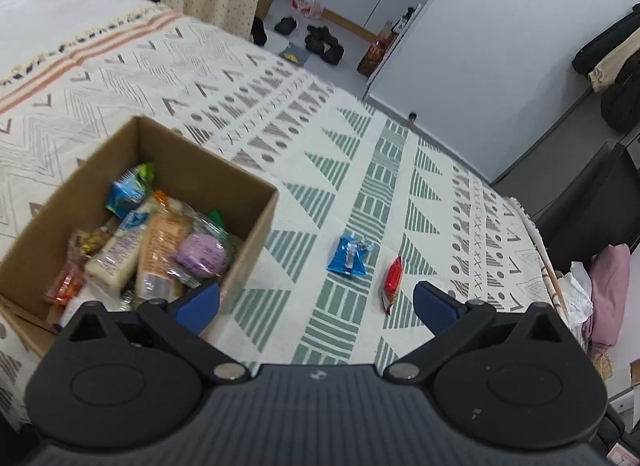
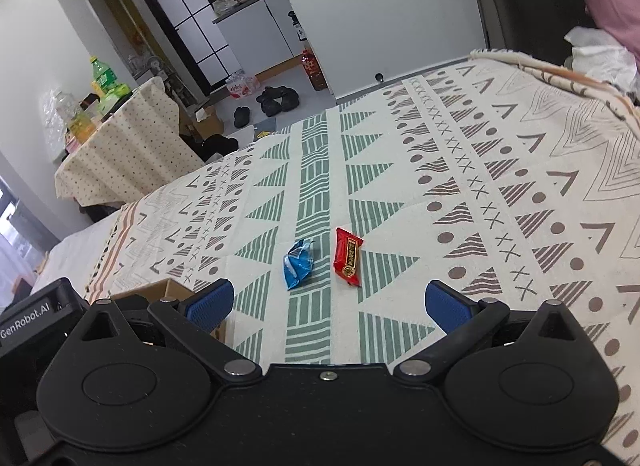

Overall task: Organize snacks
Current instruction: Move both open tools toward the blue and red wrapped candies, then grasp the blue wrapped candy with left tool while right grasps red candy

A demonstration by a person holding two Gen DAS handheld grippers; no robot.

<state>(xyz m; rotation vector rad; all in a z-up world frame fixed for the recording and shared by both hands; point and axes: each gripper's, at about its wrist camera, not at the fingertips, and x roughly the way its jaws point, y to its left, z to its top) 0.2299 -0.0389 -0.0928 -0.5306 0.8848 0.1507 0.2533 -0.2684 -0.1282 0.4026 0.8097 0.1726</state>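
A cardboard box (image 1: 248, 225) sits on the patterned bedspread at the left, holding several snack packets. A blue packet (image 1: 349, 256) and a red packet (image 1: 393, 282) lie on the bedspread to its right. My left gripper (image 1: 318, 304) is open and empty, its left finger over the box's near corner. In the right wrist view the blue packet (image 2: 298, 263) and red packet (image 2: 348, 257) lie side by side just ahead of my right gripper (image 2: 330, 304), which is open and empty above the cloth. A corner of the box (image 2: 160, 290) shows at the lower left.
The bedspread (image 2: 480, 185) covers a wide bed. A pink pillow (image 1: 606, 290) and white cloth lie at the bed's right edge. A cloth-covered table (image 2: 120, 145) with bottles stands beyond the bed. Shoes and bottles are on the floor by the wall.
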